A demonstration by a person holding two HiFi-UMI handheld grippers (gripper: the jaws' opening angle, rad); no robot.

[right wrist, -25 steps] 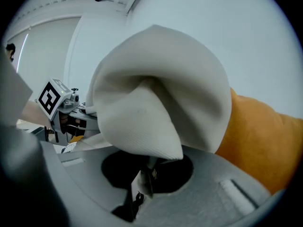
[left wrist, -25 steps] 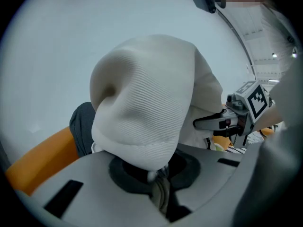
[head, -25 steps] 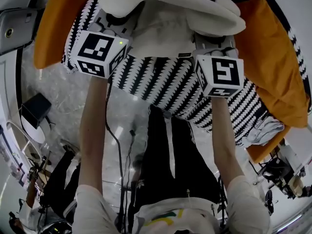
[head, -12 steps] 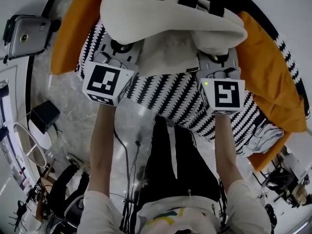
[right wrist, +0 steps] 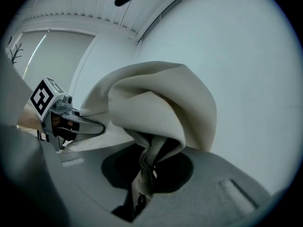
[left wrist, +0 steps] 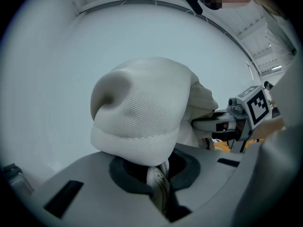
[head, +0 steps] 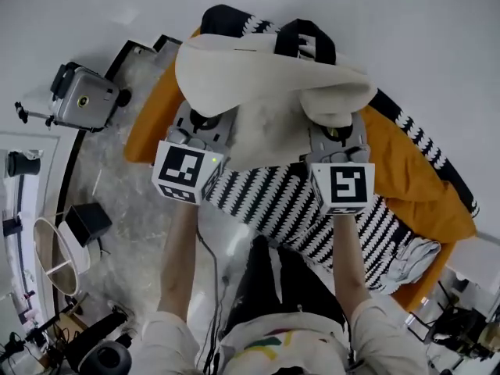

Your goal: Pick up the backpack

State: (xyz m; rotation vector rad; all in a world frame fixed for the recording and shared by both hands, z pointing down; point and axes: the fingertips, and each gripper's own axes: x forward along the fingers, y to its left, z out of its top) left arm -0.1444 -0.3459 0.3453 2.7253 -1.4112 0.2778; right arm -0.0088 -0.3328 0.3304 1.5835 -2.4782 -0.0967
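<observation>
Our left gripper (head: 205, 122) and right gripper (head: 337, 131) both pinch the backpack (head: 258, 73) (cream cloth); we should lift evenly.

White wall (head: 437, 37); marbled grey floor (head: 117, 229); zebra-striped bedding (head: 266, 198).

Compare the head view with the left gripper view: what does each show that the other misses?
Head view only: the orange blanket and the black-and-white patterned cover below the raised load, the grey floor, and the person's forearms.

Left gripper view only: how the left gripper grips, with its jaws pinched on a thin fold of cream fabric.

Both: the cream backpack and the right gripper, which grips it too.
</observation>
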